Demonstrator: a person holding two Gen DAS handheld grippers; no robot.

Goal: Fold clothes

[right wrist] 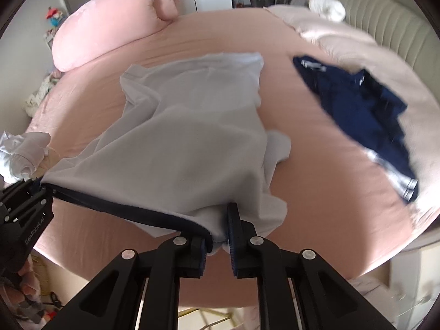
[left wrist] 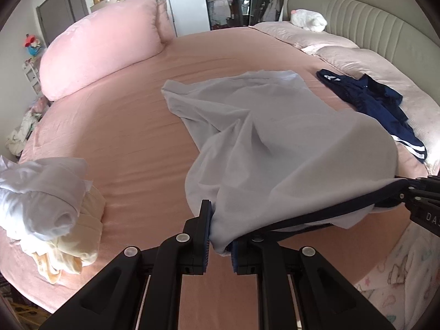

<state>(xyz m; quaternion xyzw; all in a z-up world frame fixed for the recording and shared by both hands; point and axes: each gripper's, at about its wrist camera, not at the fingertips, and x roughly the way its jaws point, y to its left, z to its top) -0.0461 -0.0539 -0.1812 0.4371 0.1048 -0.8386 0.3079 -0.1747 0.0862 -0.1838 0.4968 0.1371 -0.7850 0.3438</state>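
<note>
You are holding the grey shirt's (left wrist: 275, 137) navy-trimmed edge in both the left gripper (left wrist: 220, 236) and the right gripper (right wrist: 217, 236), with bare pink bed (left wrist: 132, 126) lying open beside it.

We saw soft, even daylight over the bed (left wrist: 132, 126), bright but not harsh. A pale glare lay on the pillows (left wrist: 354, 60) at the right and along the bed's near edge in the right wrist view. The left wrist view was sharp. The right wrist view was smeared by motion, most on the dark blue garment (right wrist: 363, 115). Both views bulged like a fisheye, with black corners. The white shirt (left wrist: 275, 143) cast faint shadows in its folds.
</note>
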